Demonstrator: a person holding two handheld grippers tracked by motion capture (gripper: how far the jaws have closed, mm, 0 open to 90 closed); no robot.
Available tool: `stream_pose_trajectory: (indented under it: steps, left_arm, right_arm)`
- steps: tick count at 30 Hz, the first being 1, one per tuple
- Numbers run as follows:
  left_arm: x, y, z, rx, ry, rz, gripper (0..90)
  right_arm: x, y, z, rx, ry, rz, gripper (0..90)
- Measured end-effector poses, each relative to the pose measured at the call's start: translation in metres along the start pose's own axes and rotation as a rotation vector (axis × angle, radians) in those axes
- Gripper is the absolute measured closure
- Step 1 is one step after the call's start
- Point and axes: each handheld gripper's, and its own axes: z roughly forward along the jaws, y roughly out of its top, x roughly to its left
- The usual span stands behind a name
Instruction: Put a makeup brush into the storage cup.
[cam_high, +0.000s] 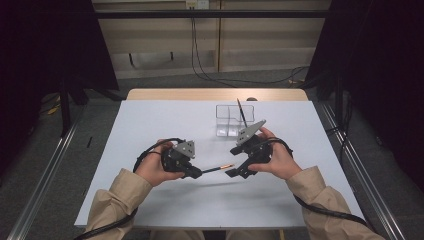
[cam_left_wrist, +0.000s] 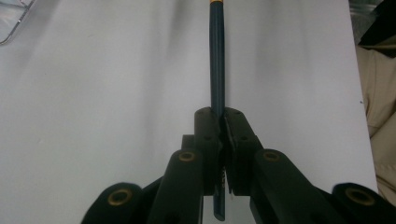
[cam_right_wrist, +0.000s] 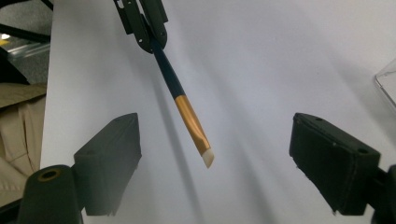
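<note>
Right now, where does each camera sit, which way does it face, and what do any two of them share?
High view: above the person's side, looking forward and down at the table; both forearms, left gripper, right gripper.
Left gripper view: along its shut jaws, clamping the brush.
Right gripper view: between its open jaws, toward the brush tip.
All three views share the brush.

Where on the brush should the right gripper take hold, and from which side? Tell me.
Grip the brush on its copper ferrule, just behind the pale angled tip. The left gripper is shut on the dark handle, so the tip end juts free, held above the table. The right gripper already stands open either side of it; probably close there, approaching from the tip end.
</note>
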Motion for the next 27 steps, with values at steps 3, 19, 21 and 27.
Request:
stream_pose_trajectory:
  steps: [3,19,21,27]
  left_arm:
    - [0.0,-0.005,-0.002,-0.047,-0.009,-0.027,85.2]
    - [0.0,-0.022,-0.007,-0.219,0.016,-0.102,85.2]
    - [0.001,-0.023,-0.007,-0.244,0.019,-0.108,85.2]
    - [0.003,-0.025,-0.01,-0.317,0.025,-0.132,85.2]
  right_arm:
    - [0.0,-0.002,-0.001,-0.019,0.001,0.006,15.5]
    - [-0.001,-0.006,-0.001,-0.08,-0.004,0.006,13.3]
    - [-0.001,-0.006,-0.001,-0.085,-0.005,0.01,13.3]
    - [-0.002,-0.007,-0.002,-0.107,-0.005,0.018,13.0]
